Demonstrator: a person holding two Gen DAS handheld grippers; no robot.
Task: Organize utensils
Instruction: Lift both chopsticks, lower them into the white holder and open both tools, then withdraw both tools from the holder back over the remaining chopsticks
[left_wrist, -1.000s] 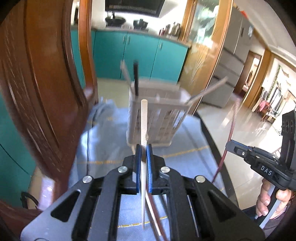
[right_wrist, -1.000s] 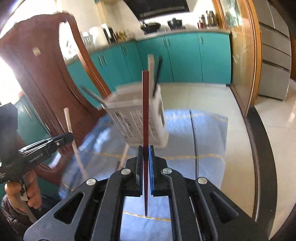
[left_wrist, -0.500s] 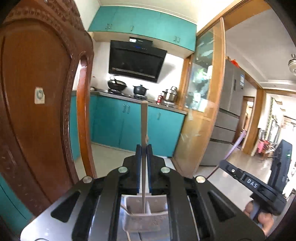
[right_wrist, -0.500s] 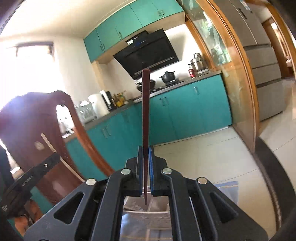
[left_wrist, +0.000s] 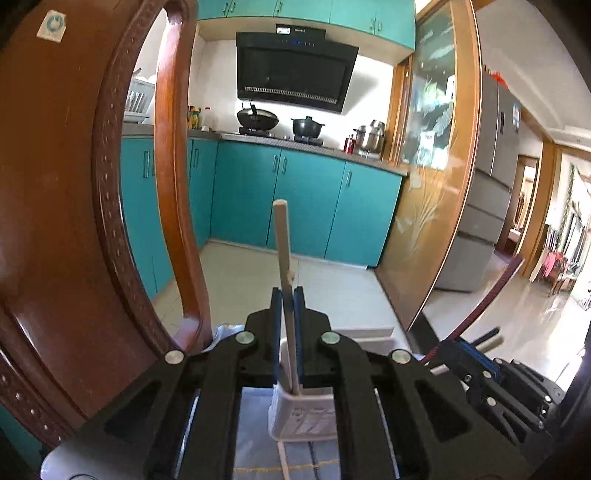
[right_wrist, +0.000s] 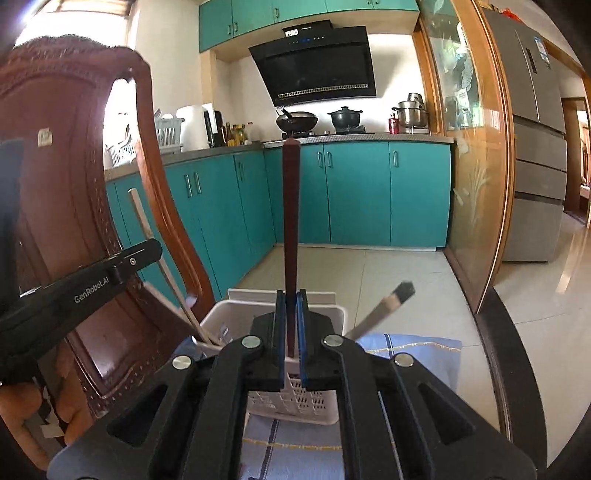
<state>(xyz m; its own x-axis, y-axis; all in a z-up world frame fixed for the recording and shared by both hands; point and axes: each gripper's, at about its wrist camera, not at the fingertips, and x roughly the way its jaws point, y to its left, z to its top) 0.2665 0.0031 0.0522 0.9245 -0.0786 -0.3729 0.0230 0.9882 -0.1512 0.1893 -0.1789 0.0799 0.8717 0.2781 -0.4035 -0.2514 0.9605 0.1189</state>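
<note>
I lower both sticks into basket (right_wrist: 236, 314) | left gripper (left_wrist: 287, 302) clamps pale stick (left_wrist: 282, 251), right gripper (right_wrist: 291, 306) clamps dark stick (right_wrist: 290, 221) | keep upright, release low

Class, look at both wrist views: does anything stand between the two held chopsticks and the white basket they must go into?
Nothing visible does. The left gripper holds the pale chopstick with its lower end at the white basket; the right gripper holds the dark red chopstick upright over its open top.

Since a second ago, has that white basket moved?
Cannot tell. The white basket now sits lower in the left view, but the teal cabinets shifted too, so the camera moved.
</note>
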